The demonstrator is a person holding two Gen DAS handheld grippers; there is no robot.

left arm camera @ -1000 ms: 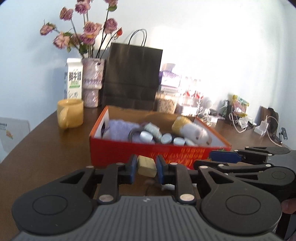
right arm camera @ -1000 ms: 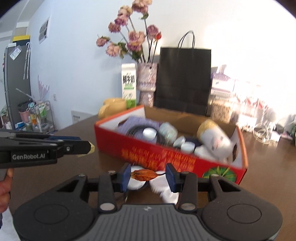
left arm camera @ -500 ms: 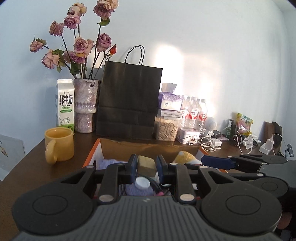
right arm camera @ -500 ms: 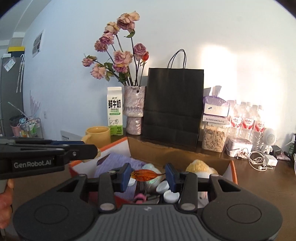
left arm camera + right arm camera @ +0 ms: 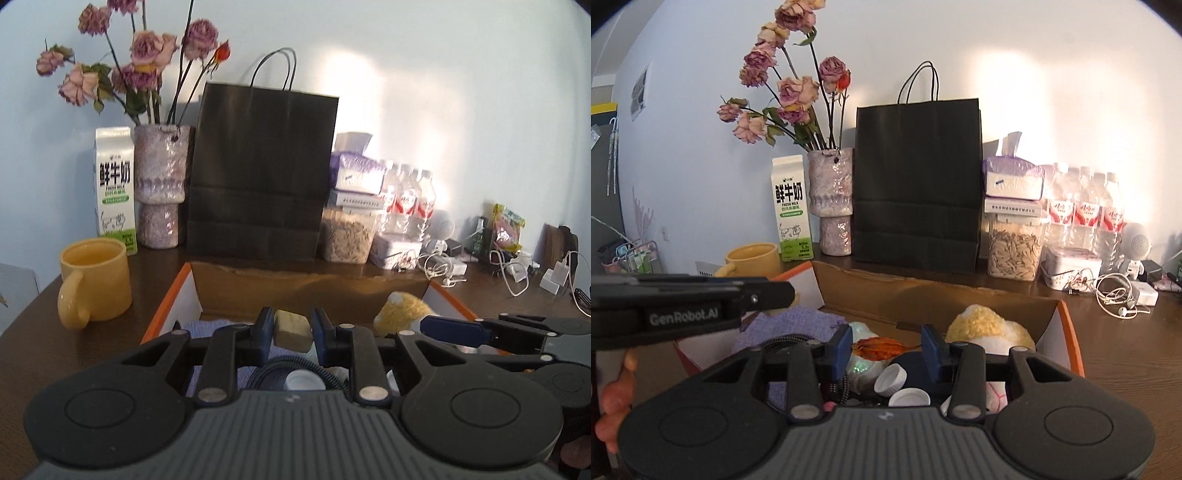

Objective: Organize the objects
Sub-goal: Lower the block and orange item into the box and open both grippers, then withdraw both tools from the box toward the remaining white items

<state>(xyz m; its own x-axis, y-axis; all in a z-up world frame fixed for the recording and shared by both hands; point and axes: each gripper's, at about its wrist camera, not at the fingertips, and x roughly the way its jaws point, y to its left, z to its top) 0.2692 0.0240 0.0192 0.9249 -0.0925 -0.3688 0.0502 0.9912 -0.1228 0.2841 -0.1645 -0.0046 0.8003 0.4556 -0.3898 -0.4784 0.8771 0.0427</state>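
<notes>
Beige, stiff and light, the block [image 5: 291, 330] is clamped by its flat sides in the left gripper [image 5: 291, 332], while a brittle dried leaf [image 5: 881, 348] is pinched tip-to-stem in the right gripper [image 5: 886, 349], both above the box [image 5: 1071, 332] at 12 o'clock.

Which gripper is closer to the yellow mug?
Left. The left gripper, holding a tan block, sits on the yellow mug side of the box; the right gripper is further away.
</notes>
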